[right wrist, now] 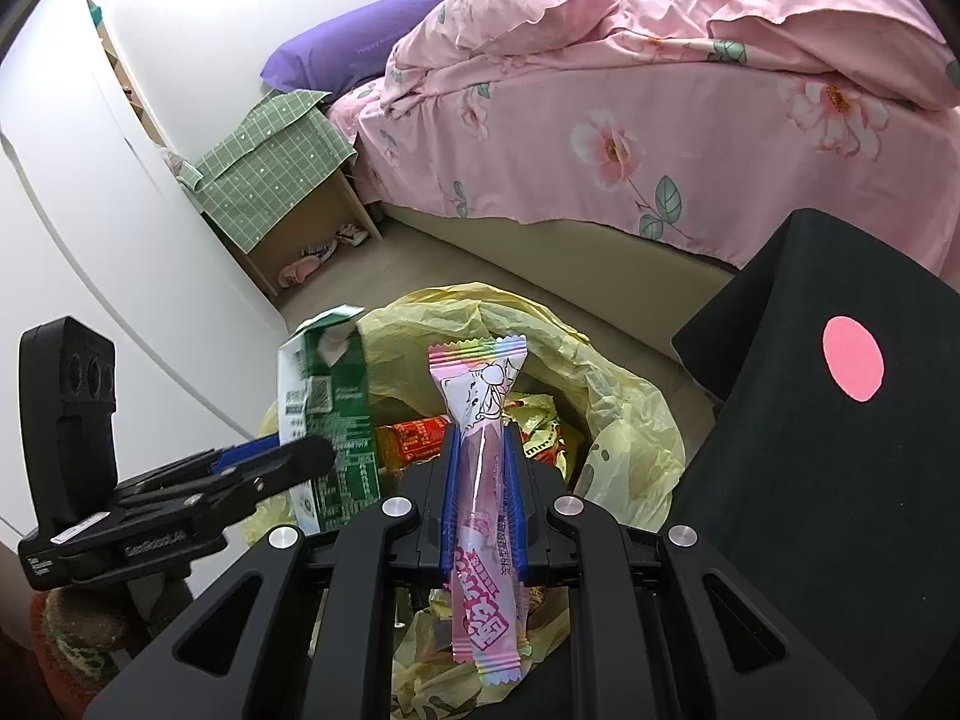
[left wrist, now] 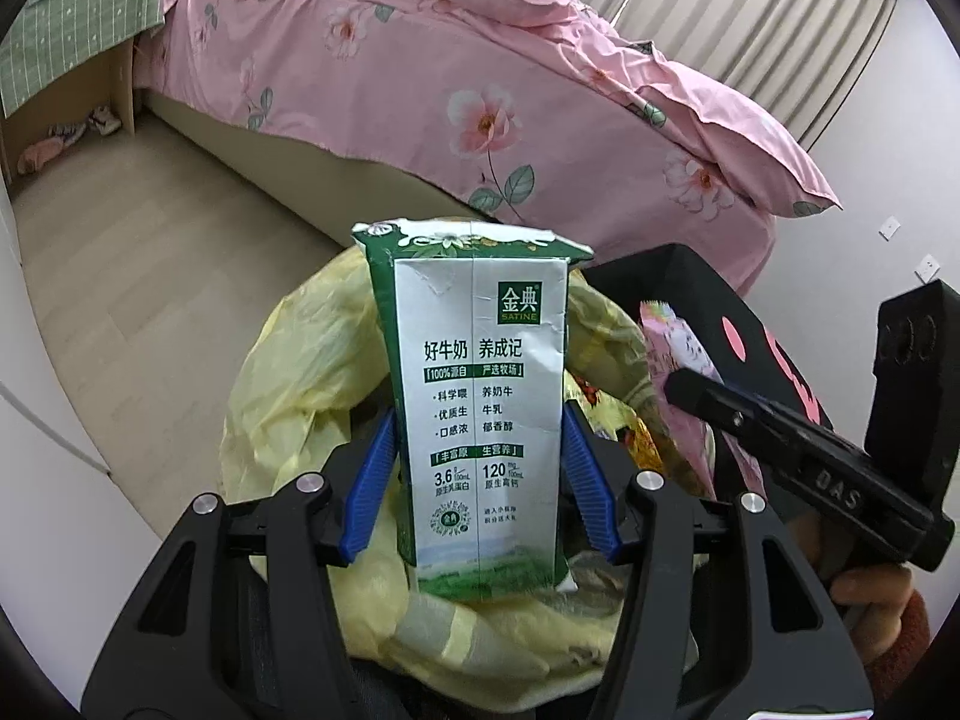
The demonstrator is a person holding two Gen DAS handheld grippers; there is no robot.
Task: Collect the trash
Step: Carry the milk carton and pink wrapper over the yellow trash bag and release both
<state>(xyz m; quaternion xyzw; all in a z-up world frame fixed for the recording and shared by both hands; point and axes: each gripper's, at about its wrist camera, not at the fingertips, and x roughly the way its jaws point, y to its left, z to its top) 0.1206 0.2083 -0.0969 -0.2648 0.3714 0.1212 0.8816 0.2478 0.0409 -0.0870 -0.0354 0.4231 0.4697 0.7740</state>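
Observation:
A green and white milk carton stands upright between the blue pads of my left gripper, which is shut on it. It hangs over the open mouth of a yellow trash bag. My right gripper is shut on a long pink candy wrapper, also above the yellow bag, which holds several snack wrappers. The right wrist view has the left gripper and the carton at its left. Seen from the left wrist, the right gripper and its wrapper are at the right.
A black bin lid with a pink dot stands right of the bag. Behind is a bed with a pink floral cover, a small open cabinet under a green checked cloth, a white wardrobe and pale wooden floor.

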